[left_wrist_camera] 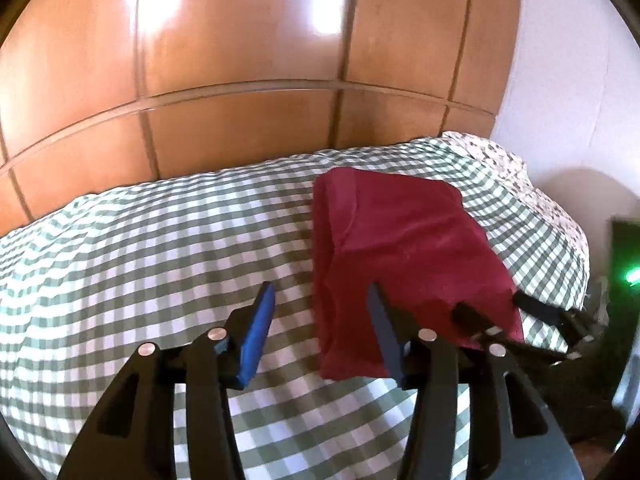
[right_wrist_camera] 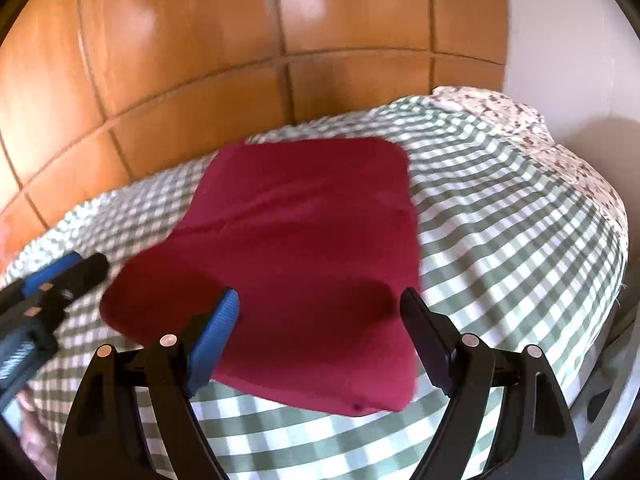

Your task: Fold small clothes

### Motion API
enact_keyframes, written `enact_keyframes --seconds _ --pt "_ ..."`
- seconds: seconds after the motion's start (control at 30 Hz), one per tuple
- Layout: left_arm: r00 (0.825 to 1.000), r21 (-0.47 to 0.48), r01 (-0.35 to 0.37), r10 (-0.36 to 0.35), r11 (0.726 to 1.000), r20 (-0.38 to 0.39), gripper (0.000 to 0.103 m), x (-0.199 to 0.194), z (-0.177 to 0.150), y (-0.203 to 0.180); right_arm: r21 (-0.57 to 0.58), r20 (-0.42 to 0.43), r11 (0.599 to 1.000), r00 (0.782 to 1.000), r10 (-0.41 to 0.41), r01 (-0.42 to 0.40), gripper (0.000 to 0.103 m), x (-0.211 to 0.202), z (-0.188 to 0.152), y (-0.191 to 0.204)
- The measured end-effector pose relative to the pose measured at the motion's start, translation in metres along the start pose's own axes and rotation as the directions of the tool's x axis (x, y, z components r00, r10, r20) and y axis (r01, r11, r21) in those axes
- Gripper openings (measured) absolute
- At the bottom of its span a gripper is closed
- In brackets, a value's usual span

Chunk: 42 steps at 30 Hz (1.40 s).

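Observation:
A dark red garment (left_wrist_camera: pixel 400 248) lies folded into a rough rectangle on the green-and-white checked bedspread (left_wrist_camera: pixel 160 248). It also shows in the right wrist view (right_wrist_camera: pixel 304 264). My left gripper (left_wrist_camera: pixel 320 300) is open and empty, above the garment's near left edge. My right gripper (right_wrist_camera: pixel 320 304) is open and empty, above the garment's near edge. The right gripper's fingers show at the right in the left wrist view (left_wrist_camera: pixel 536 308). The left gripper shows at the left in the right wrist view (right_wrist_camera: pixel 60 276).
A glossy wooden panelled wardrobe (left_wrist_camera: pixel 240 60) stands behind the bed. A flowered pillow (left_wrist_camera: pixel 500 160) lies at the bed's far right corner by a white wall (left_wrist_camera: pixel 568 80). The bed's edge drops off at the right (right_wrist_camera: pixel 616 280).

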<state>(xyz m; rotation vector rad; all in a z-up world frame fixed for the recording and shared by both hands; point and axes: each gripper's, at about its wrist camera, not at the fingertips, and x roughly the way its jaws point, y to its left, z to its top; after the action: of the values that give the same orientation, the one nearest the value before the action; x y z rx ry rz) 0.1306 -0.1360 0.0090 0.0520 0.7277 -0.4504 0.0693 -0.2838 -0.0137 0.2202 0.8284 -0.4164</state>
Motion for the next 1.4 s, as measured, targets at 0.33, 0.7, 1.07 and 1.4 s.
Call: enact_keyframes --seconds 0.33,0.7,1.07,1.4 --pt "0.994 -0.059 -0.088 0.092 0.994 0.061 0.076 -0.027 -0.003 0.021 0.006 -0.031 0.991 0.99 -0.136 0.137 0.089 -0.004 -0.004 0.014" --pt "0.988 -0.084 -0.132 0.138 0.988 0.073 0.096 -0.038 -0.016 0.027 0.11 0.113 0.969 0.966 -0.233 0.221 0.099 -0.062 -0.002 0.022" --pt "0.984 -0.086 -0.144 0.152 0.986 0.093 0.1 -0.052 -0.018 0.022 0.138 0.14 0.963 0.958 -0.25 0.231 0.099 -0.075 -0.007 0.017" --pt "0.985 -0.082 -0.143 0.15 0.986 0.085 0.1 -0.054 -0.018 0.02 0.138 0.156 0.966 0.958 -0.24 0.219 0.099 -0.08 -0.009 0.015"
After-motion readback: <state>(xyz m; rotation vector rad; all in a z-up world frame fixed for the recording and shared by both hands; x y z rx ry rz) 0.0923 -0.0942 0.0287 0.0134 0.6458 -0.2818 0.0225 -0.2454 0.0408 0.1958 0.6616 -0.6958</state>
